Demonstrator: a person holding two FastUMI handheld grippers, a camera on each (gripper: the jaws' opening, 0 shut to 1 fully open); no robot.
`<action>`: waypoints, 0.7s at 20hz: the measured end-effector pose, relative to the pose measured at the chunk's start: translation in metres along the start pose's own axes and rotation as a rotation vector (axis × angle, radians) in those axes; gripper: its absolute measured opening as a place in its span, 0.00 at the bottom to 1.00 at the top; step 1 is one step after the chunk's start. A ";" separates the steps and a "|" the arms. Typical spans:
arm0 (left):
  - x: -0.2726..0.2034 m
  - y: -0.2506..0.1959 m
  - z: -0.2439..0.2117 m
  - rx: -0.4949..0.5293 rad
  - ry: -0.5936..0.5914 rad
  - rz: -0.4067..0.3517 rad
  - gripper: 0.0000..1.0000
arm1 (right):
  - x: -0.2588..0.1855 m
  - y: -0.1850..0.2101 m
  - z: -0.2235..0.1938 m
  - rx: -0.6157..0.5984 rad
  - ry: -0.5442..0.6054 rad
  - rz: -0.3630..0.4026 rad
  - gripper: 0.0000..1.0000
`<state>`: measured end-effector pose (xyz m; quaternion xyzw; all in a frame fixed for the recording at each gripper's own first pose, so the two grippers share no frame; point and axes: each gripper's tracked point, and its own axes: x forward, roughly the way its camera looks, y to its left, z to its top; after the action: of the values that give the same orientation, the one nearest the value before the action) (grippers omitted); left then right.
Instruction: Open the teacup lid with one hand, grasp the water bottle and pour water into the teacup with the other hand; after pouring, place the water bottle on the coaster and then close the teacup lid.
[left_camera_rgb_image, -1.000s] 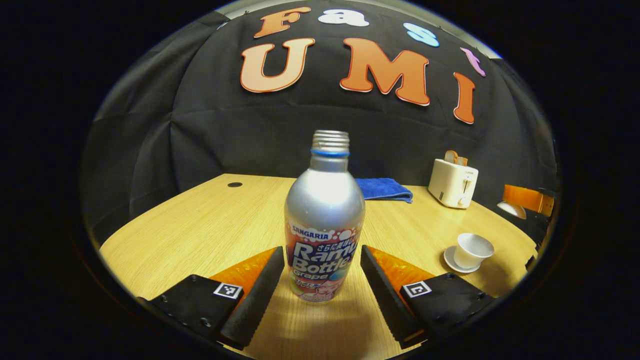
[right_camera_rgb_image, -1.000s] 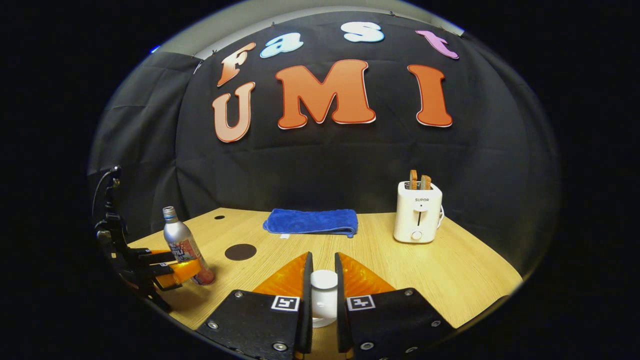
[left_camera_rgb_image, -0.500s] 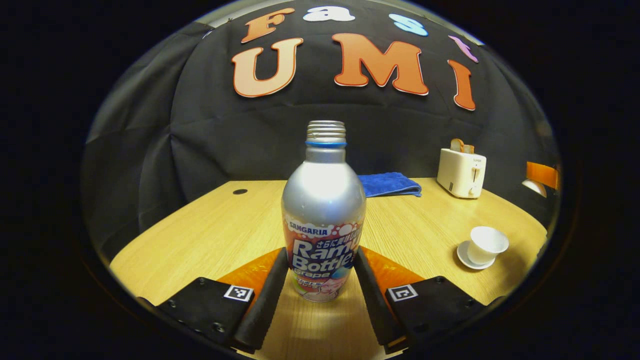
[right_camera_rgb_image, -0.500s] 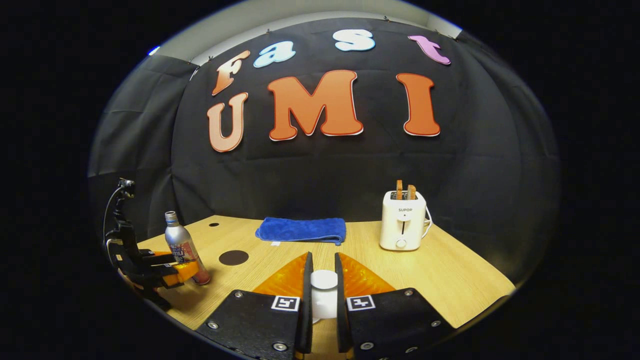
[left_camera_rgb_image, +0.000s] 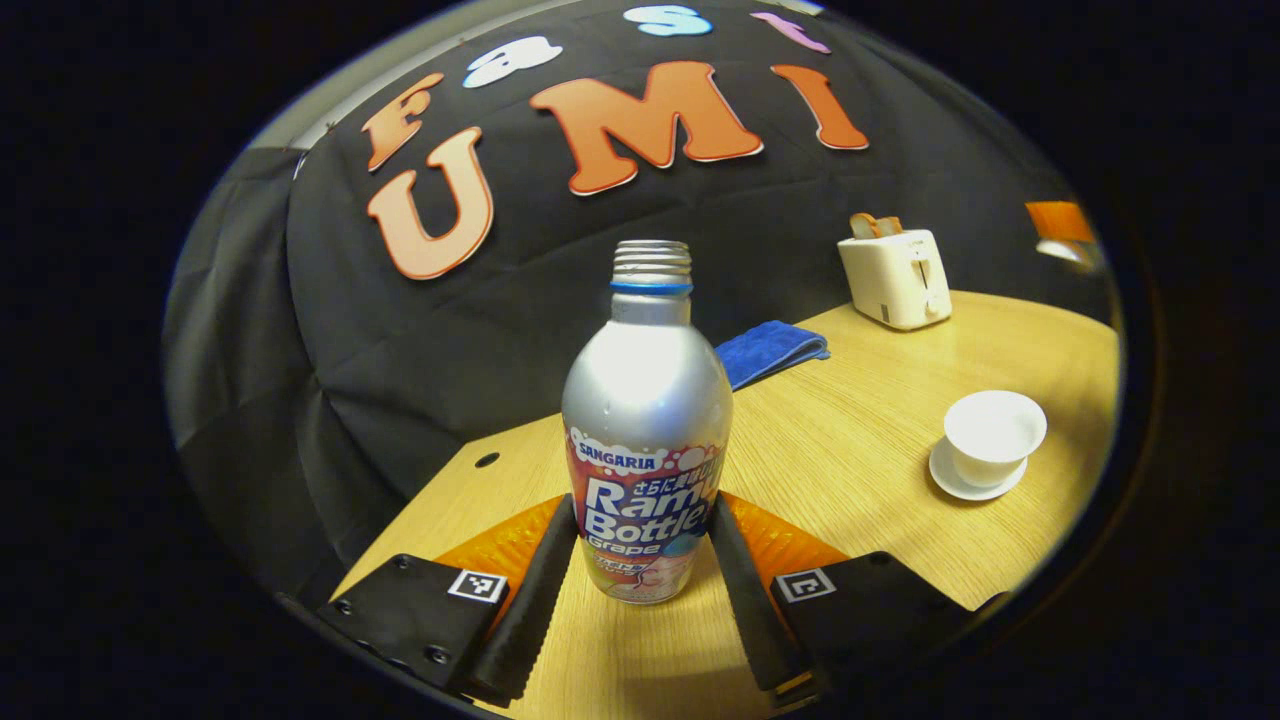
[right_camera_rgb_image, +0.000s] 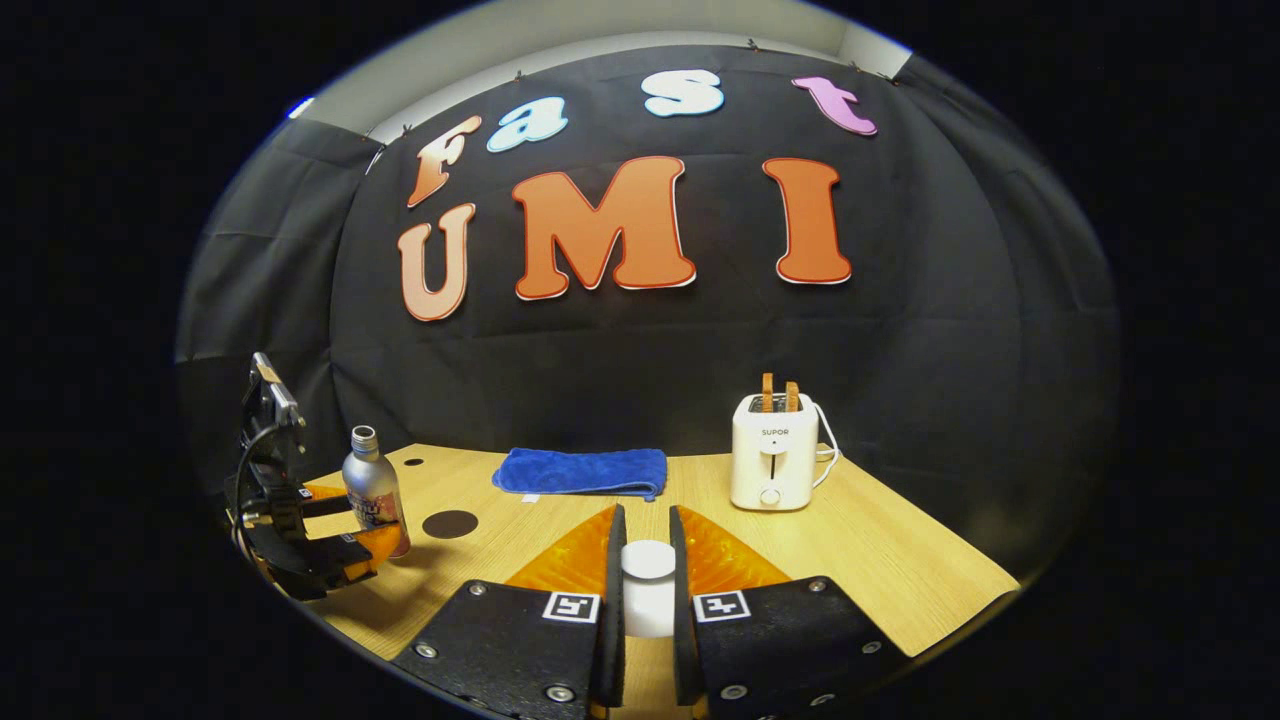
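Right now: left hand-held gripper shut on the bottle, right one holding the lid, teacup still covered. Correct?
One error: the teacup is uncovered; the left gripper view shows its open rim. The rest holds: left hand-held gripper shut on the bottle, right hand-held gripper holding the lid.

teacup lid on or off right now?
Off. The left gripper view shows the teacup open-topped on its saucer; the right gripper is shut on the lid, held away from the cup.
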<state>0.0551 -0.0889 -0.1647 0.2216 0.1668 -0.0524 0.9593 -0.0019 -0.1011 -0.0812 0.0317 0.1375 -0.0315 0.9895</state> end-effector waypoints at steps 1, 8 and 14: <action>0.002 -0.003 0.002 0.036 -0.003 -0.002 0.82 | 0.000 -0.004 0.001 0.003 -0.004 -0.005 0.20; 0.002 -0.019 0.014 0.266 -0.027 -0.002 0.82 | -0.003 -0.023 0.011 0.012 -0.023 -0.019 0.20; 0.007 -0.030 0.019 0.485 -0.044 0.002 0.83 | -0.002 -0.034 0.013 0.018 -0.023 -0.023 0.20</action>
<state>0.0619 -0.1245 -0.1633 0.4445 0.1281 -0.0946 0.8815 -0.0029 -0.1361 -0.0701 0.0387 0.1264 -0.0447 0.9902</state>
